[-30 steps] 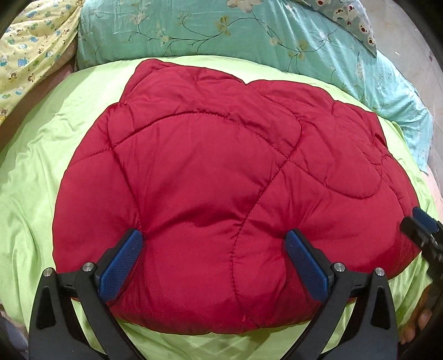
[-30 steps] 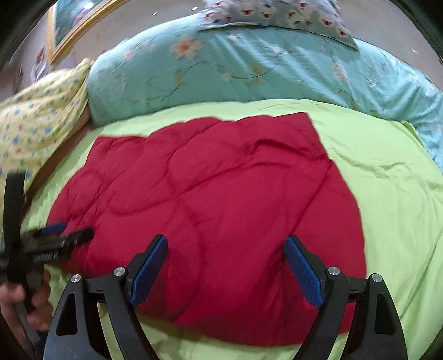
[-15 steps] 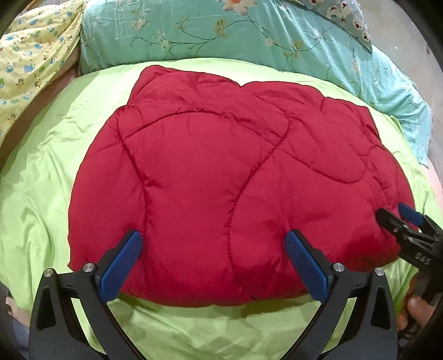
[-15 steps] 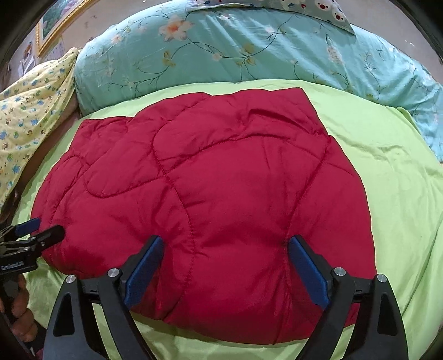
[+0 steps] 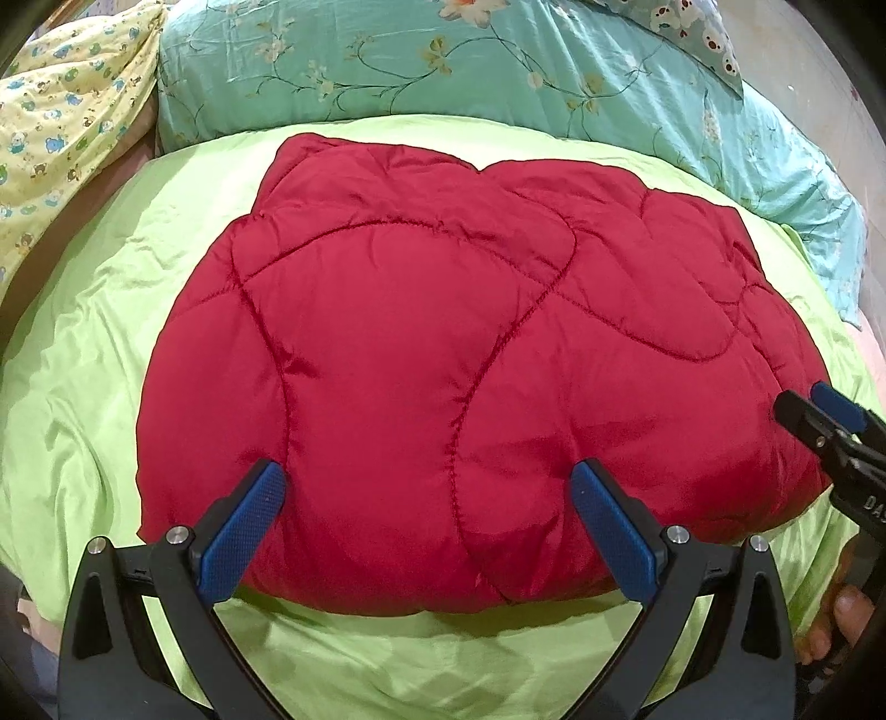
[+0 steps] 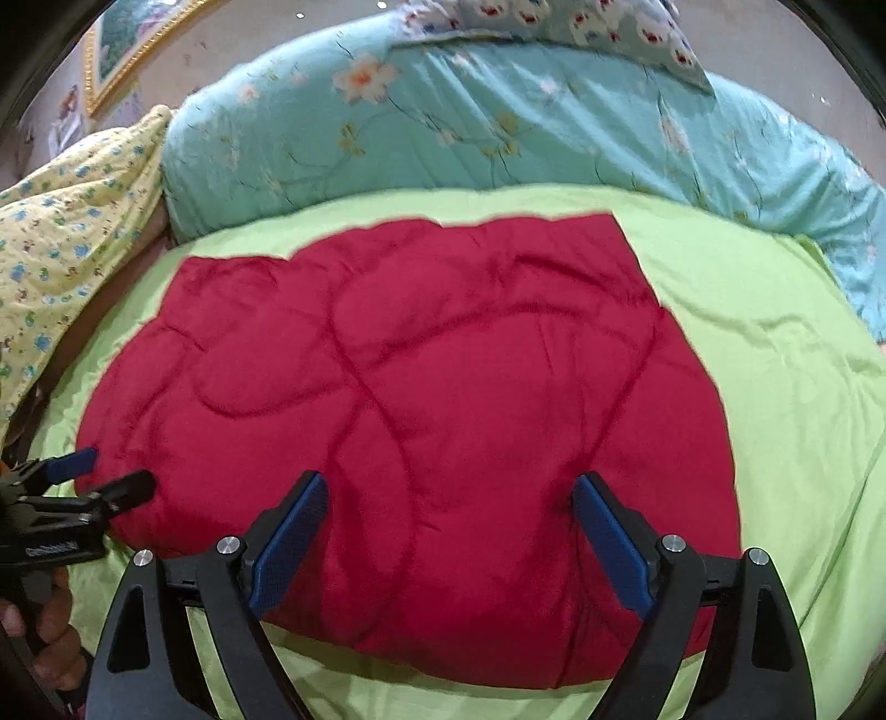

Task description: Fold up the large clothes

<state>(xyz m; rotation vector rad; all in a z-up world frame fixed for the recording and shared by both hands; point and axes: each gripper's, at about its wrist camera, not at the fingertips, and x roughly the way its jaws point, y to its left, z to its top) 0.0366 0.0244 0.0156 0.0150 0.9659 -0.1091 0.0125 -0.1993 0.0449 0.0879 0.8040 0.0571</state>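
Both tongs wide open, gripping nothing. Left gripper [image 5: 426, 487]: black arms, blue textured pads spread at the bottom of its frame, over the near edge of the red quilted garment [image 5: 443, 354]. Right gripper [image 6: 448, 498]: same stance in its own view; its tips also poke in at the right edge of the left view.

Garment is puffy, shiny, with curved stitch lines, folded into a rounded block mid-frame on the lime green sheet [image 5: 94, 343], which is smooth and wrinkled. Teal floral quilt [image 5: 498, 72] runs across the top; yellow printed cloth [image 5: 61, 127] sits upper left.

Versus 0.5 s ago: left view is nearly unchanged, pads slightly further over the red edge. Right view has pulled back or tilted, with more wall and a gilt picture frame [image 6: 133, 50] showing upper left.

Right view is motion-blurred, so the stitching is soft. Hands are cut off at the frame edges, only fingers [image 6: 55, 626] visible. Whether the pads touch the fabric is unclear.
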